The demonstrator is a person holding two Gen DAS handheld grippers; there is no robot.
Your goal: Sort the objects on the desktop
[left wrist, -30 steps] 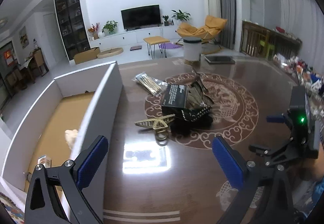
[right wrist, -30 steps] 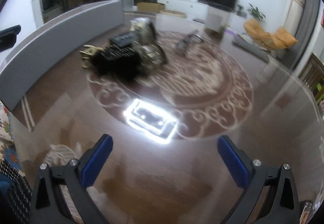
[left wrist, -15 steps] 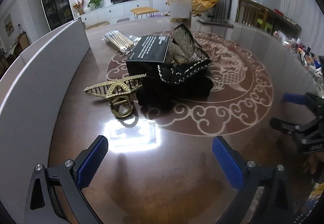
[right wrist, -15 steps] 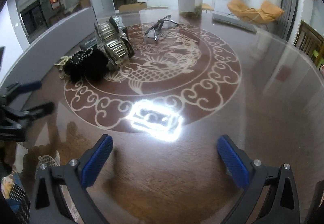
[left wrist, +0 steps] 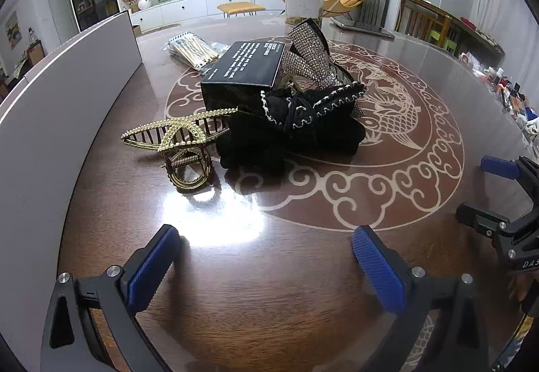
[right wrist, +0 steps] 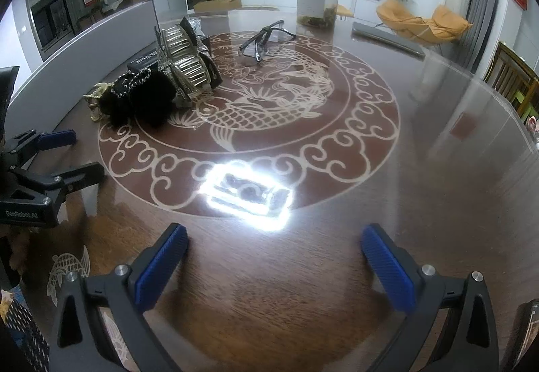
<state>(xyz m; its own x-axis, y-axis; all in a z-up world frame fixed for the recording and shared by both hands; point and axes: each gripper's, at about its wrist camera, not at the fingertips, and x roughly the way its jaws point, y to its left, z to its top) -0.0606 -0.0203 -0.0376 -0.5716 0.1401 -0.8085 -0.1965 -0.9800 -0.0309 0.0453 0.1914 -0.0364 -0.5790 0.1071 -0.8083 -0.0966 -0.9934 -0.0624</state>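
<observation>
Blue-padded, my left gripper [left wrist: 262, 257] and right gripper [right wrist: 273, 254] both hang spread and empty over the table [left wrist: 303, 288]; just ahead lies the gold claw clip [left wrist: 182, 144], touching the black pile beside the white bin [left wrist: 50, 123], so I judge I'm approaching for a first pick

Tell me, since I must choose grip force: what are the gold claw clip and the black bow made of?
The gold claw hair clip looks like shiny metal or metal-plated plastic: beaded edges, bare coil spring. The black bow with white stitching looks like soft plush fabric, matte and fuzzy.
</observation>
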